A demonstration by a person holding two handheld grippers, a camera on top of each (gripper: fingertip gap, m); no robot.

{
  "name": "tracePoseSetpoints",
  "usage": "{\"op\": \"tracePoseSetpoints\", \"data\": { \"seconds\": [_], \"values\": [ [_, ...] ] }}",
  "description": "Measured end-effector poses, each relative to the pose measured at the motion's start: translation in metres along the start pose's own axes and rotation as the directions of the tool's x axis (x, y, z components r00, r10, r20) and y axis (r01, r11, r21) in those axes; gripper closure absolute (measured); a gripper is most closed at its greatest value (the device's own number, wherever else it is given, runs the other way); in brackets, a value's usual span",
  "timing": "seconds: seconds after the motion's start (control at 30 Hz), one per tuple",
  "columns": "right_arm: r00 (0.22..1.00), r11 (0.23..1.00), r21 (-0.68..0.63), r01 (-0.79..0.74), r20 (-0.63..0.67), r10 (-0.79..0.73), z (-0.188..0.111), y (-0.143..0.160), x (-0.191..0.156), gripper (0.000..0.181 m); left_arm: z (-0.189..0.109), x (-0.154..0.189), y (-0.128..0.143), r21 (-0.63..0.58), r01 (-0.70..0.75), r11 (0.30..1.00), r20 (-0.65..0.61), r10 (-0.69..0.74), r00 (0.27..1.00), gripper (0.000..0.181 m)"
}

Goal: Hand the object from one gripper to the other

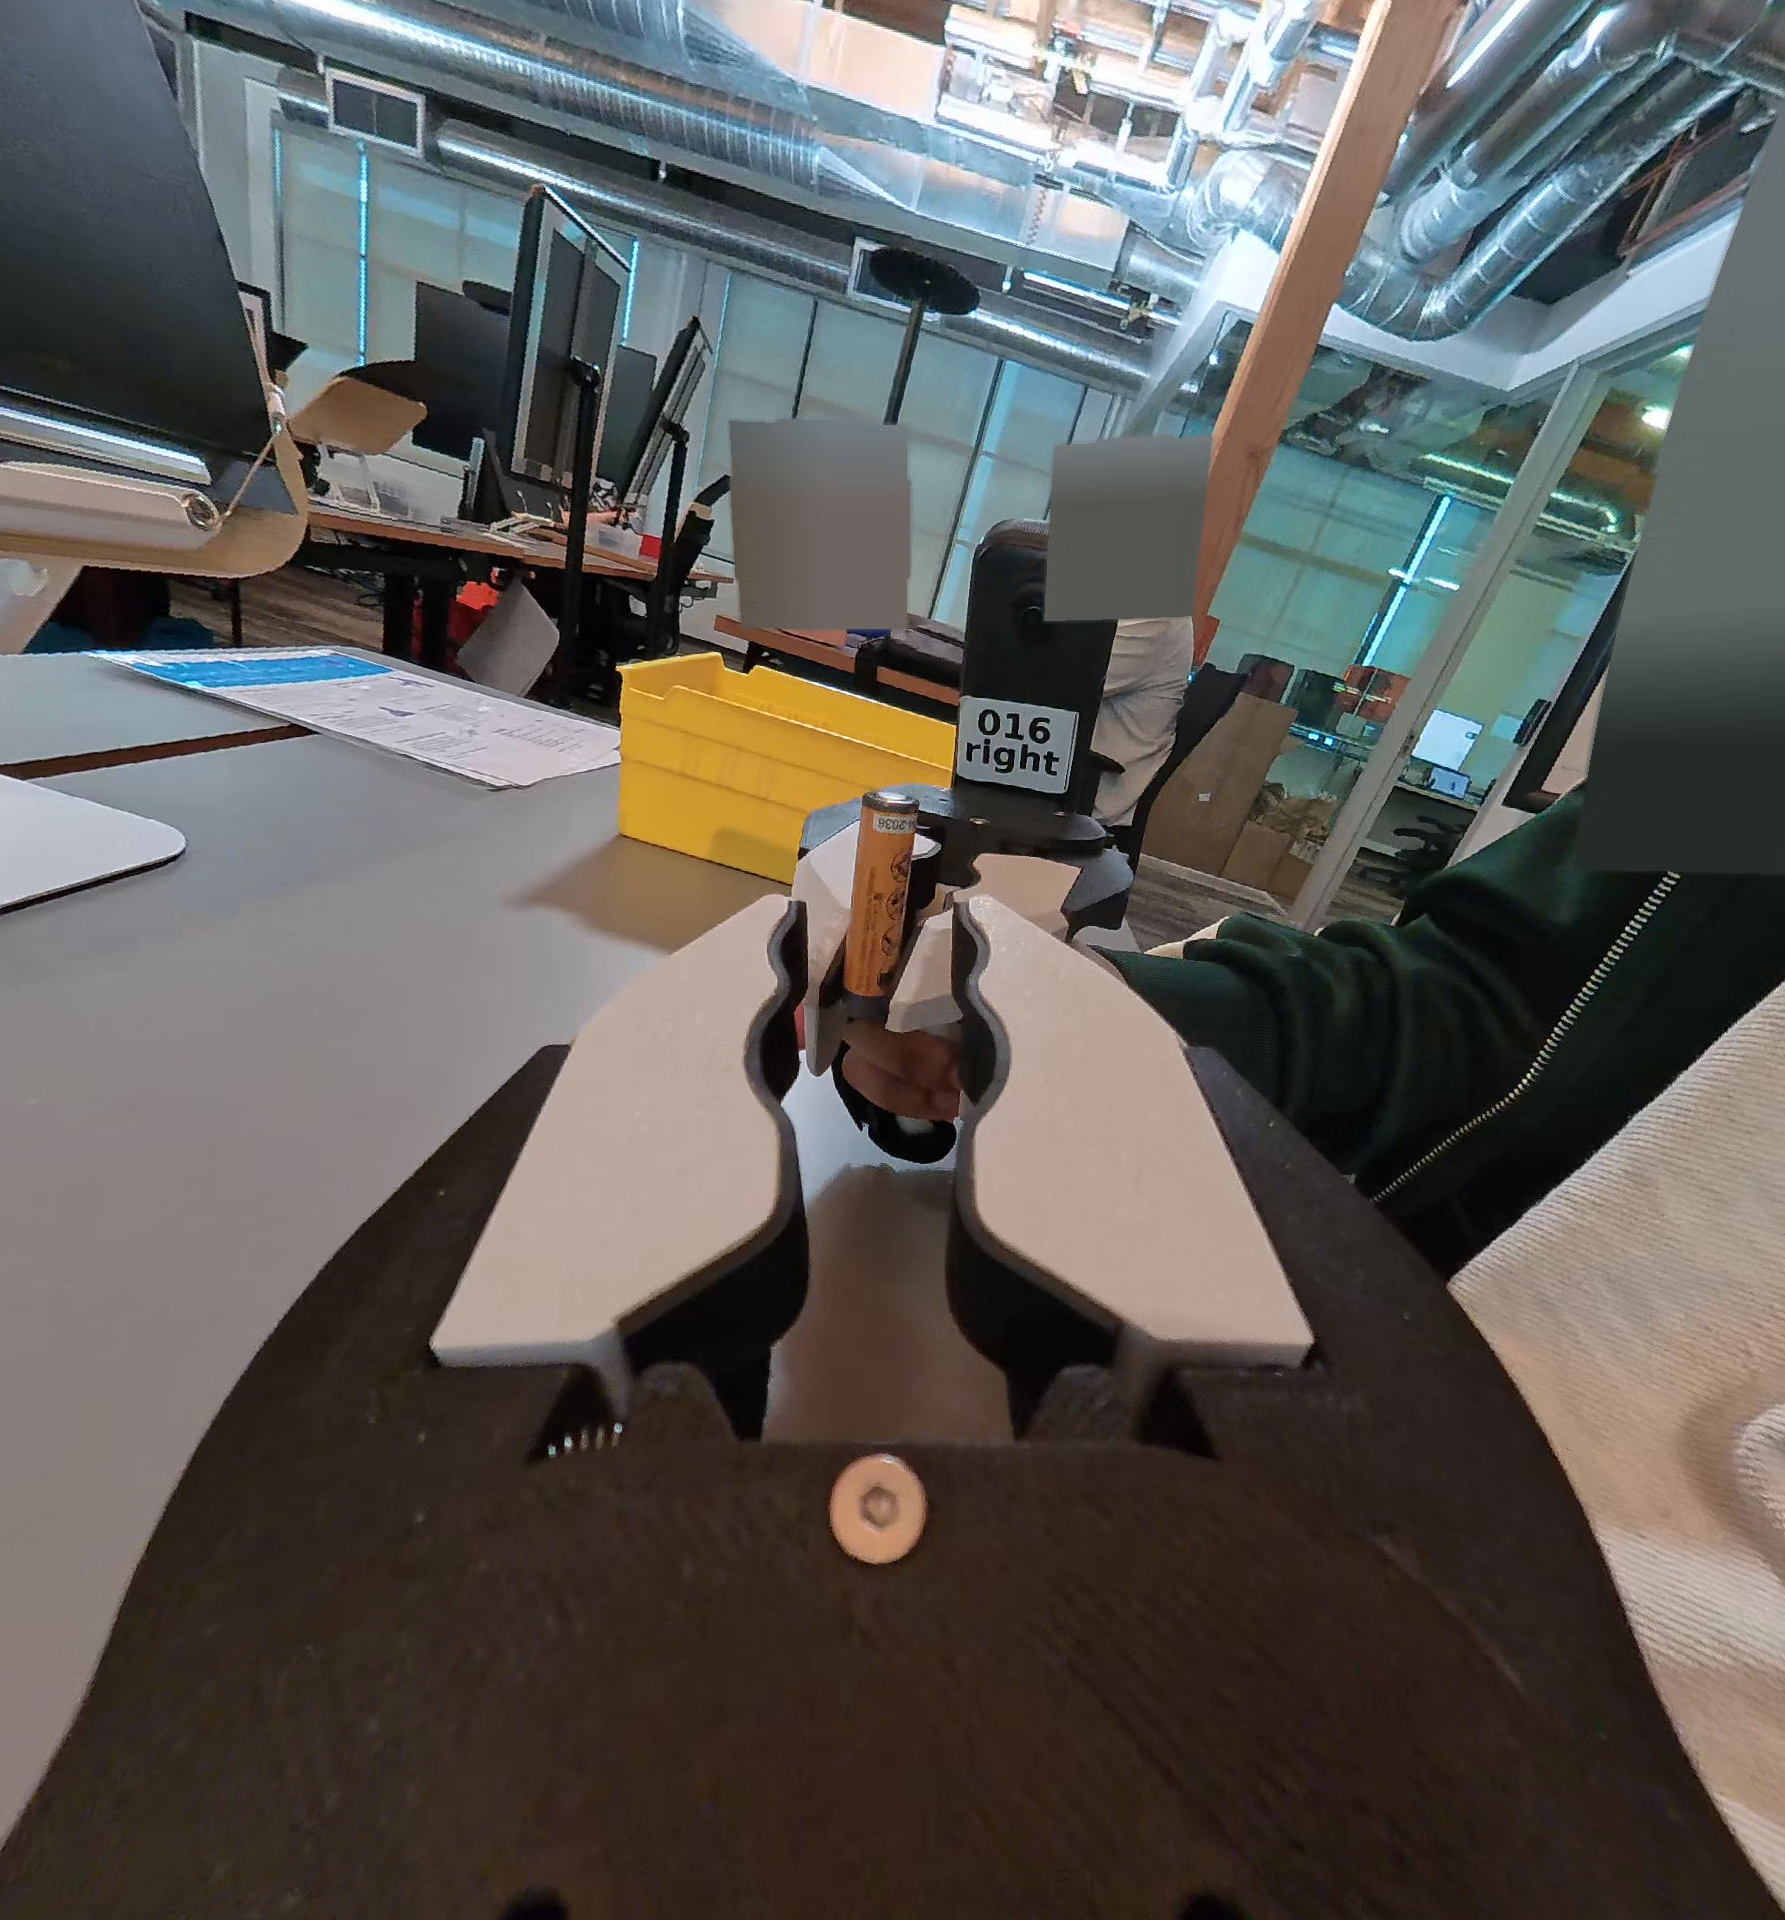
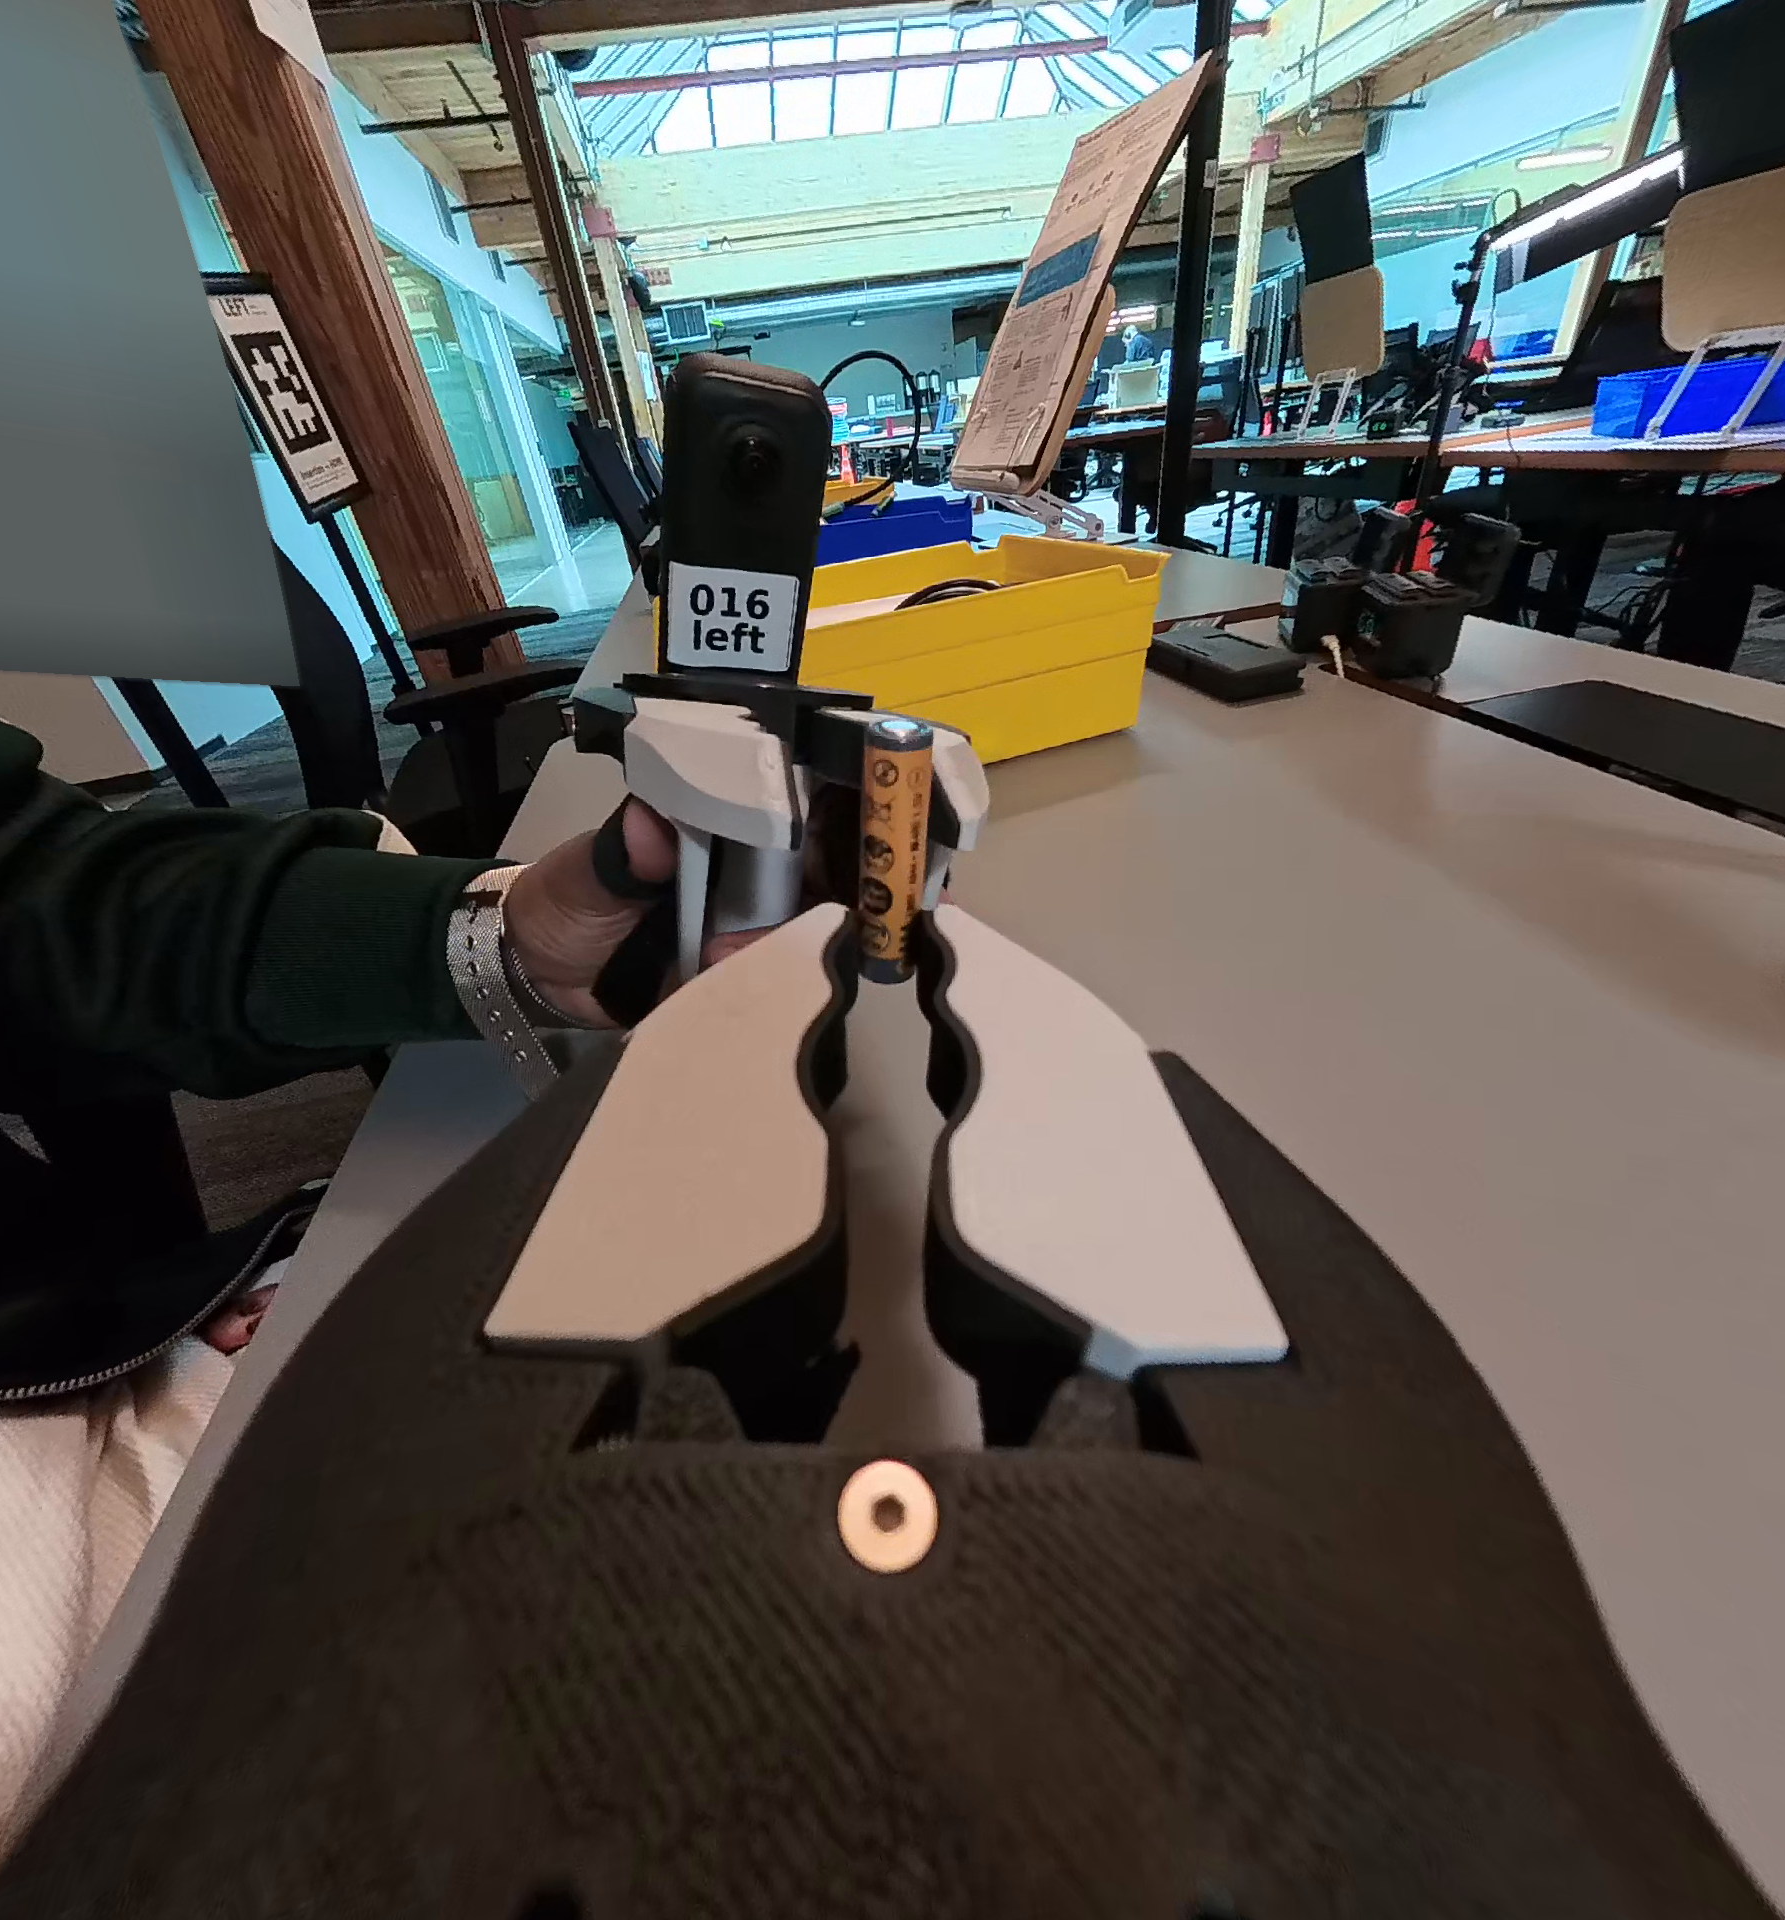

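While I hold both grippers above the grey table (image 2: 1335,935), right gripper (image 2: 886,940) pinching an upright yellow battery (image 2: 893,852), left gripper (image 1: 872,940) spread around it, yellow bin (image 2: 1023,644) behind.

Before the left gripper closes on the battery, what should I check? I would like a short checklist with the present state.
1. Right gripper shut on the battery: ok.
2. Battery roughly upright: ok.
3. Left gripper open: ok.
4. Battery deep enough between the left fingers: cannot tell.
5. Battery lifted off the table: ok.
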State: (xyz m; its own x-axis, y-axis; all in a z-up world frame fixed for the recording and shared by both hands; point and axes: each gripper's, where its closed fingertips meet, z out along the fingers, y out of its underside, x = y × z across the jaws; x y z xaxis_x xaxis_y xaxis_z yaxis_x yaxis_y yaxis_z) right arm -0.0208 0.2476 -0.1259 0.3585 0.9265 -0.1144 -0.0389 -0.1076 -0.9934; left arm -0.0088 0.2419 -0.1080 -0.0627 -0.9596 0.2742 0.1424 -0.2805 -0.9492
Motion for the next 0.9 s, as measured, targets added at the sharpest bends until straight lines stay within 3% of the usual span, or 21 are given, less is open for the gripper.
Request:
{"op": "tracePoseSetpoints", "data": {
  "seconds": [0.17,0.27,0.33,0.4,0.5,0.63,0.9],
  "values": [
    [0.999,0.998,-0.046,0.033,-0.038,-0.035,-0.001,0.005,0.005,0.171,0.0,-0.002,0.001,-0.016,-0.006,1.0,0.016,0.006,1.0,0.154],
    [0.955,0.964,-0.22,0.152,-0.218,-0.201,-0.009,0.02,0.031,0.171,-0.003,-0.016,0.006,-0.056,-0.01,0.998,0.118,0.017,0.993,0.149],
    [0.859,0.884,-0.382,0.27,-0.32,-0.4,-0.019,0.028,0.05,0.171,-0.01,-0.038,0.017,-0.141,-0.008,0.99,0.282,0.048,0.958,0.162],
    [0.746,0.763,-0.537,0.359,-0.326,-0.581,-0.023,0.035,0.058,0.171,-0.016,-0.051,0.029,-0.235,-0.01,0.972,0.384,0.102,0.917,0.174],
    [0.596,0.56,-0.714,0.42,-0.248,-0.764,-0.023,0.05,0.064,0.171,-0.013,-0.053,0.041,-0.318,0.003,0.948,0.404,0.133,0.905,0.169],
    [0.441,0.342,-0.815,0.467,-0.12,-0.889,-0.018,0.062,0.064,0.171,-0.008,-0.053,0.053,-0.344,0.075,0.936,0.411,0.079,0.908,0.158],
    [0.36,0.27,-0.821,0.503,-0.085,-0.929,-0.012,0.057,0.057,0.171,-0.01,-0.055,0.056,-0.32,0.166,0.933,0.423,-0.017,0.906,0.156]
  ]
}}
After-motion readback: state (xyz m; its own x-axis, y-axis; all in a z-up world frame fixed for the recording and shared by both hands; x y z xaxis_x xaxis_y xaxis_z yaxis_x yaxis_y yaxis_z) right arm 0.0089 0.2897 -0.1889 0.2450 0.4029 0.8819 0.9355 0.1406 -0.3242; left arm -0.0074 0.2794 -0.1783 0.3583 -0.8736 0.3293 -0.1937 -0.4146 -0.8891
